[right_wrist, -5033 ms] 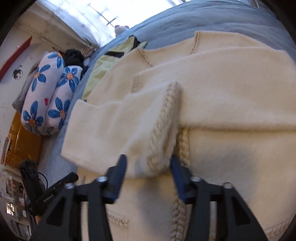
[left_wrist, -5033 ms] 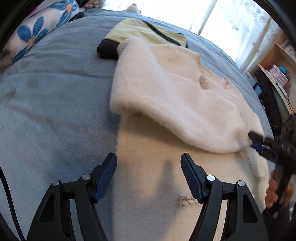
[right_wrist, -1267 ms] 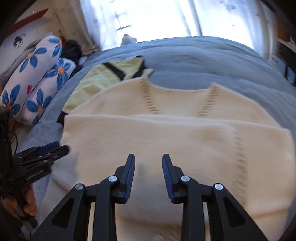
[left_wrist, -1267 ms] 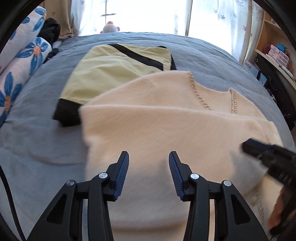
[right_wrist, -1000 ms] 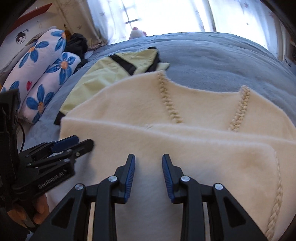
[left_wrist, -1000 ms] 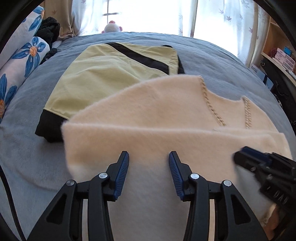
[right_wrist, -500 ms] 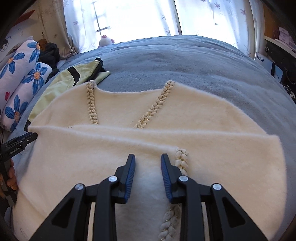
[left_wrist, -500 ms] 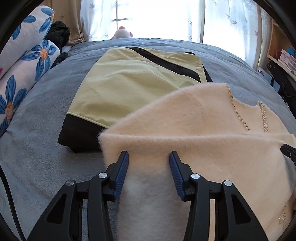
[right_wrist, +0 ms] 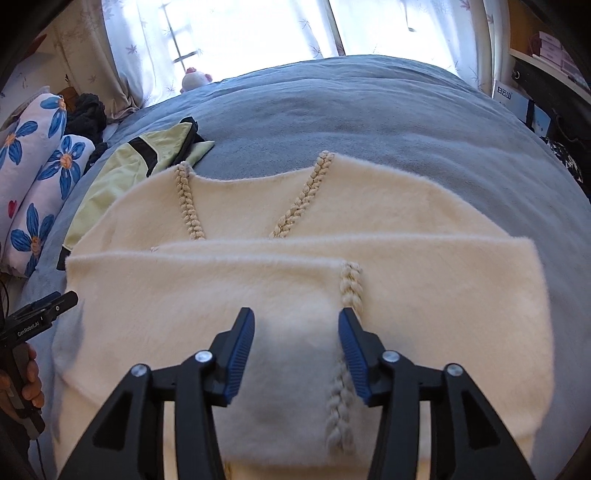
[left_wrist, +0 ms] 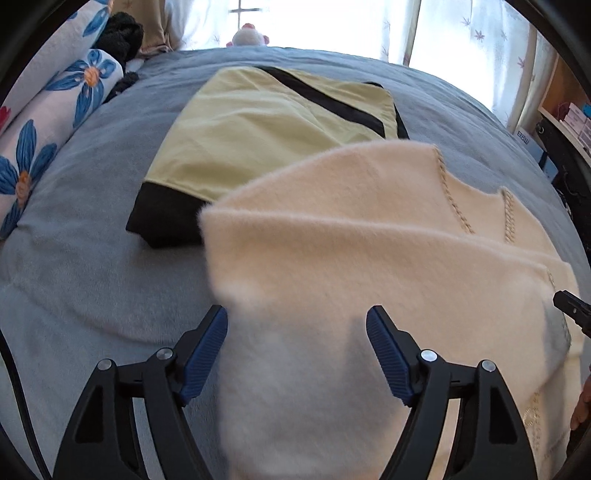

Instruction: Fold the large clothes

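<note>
**Cream sweater let go after a fold on the bed**

Sweater lay under both claws, cream and fuzzy, spread on the grey bed. The left claw stood wide open above the sweater's left end; its jaws had just been opening, and fabric sat between them, but the pads pressed on nothing. The right claw stood partly open over the sweater's middle, its jaws likewise just opened, with the braided trim running beside its right pad. Neither claw gripped anything. Judging by the layered edge across the sweater, its near part had been doubled over toward the collar, and the release likely served to let that fold settle flat.

Beyond the sweater's far left corner lay a yellow-green garment with black trim, already folded; the sweater's edge overlapped its near corner. Floral pillows lined the bed further left of the sweater, and a small plush toy sat at the bed's far edge by the bright window.

The sweater's near hem was hidden beneath both claws, and motion blur smeared its near left part in the left wrist view. The person showed only as fingers at the frame edges.
</note>
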{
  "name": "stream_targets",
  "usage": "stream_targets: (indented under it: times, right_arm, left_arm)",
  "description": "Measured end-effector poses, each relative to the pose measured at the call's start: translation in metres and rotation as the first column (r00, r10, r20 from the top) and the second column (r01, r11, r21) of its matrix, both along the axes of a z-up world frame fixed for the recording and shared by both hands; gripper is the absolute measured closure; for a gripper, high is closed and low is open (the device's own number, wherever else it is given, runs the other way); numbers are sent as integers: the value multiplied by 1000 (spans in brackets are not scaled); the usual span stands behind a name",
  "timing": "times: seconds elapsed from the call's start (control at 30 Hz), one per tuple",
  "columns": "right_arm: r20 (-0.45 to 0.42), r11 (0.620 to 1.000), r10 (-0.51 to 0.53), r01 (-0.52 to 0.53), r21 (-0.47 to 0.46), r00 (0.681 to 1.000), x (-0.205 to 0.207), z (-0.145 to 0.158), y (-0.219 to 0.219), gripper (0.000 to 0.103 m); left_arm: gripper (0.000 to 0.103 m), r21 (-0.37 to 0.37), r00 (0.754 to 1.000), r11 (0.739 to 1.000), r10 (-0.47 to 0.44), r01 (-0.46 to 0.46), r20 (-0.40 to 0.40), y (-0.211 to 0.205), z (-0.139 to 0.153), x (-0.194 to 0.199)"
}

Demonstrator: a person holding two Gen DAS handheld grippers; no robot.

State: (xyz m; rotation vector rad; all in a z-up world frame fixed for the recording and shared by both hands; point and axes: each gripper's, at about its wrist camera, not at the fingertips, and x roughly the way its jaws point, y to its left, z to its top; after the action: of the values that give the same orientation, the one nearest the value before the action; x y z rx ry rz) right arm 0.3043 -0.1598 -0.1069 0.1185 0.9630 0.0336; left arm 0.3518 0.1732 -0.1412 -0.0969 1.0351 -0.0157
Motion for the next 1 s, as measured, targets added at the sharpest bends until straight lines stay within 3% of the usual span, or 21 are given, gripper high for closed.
stream_targets:
  times: [0.23, 0.43, 1.0]
  right_arm:
    - [-41, 999, -37, 36, -22, 998, -35, 10, -11, 52]
    - [-51, 998, -69, 69, -15, 996, -77, 27, -27, 51]
    - [47, 995, -95, 96, -23, 994, -195, 85, -52, 51]
  left_arm:
    - [27, 28, 999, 999, -45, 45, -18, -18, 16, -32]
    - [27, 59, 999, 997, -46, 45, 22, -33, 43, -71]
    - [27, 124, 987, 992, -46, 26, 156, -36, 123, -192]
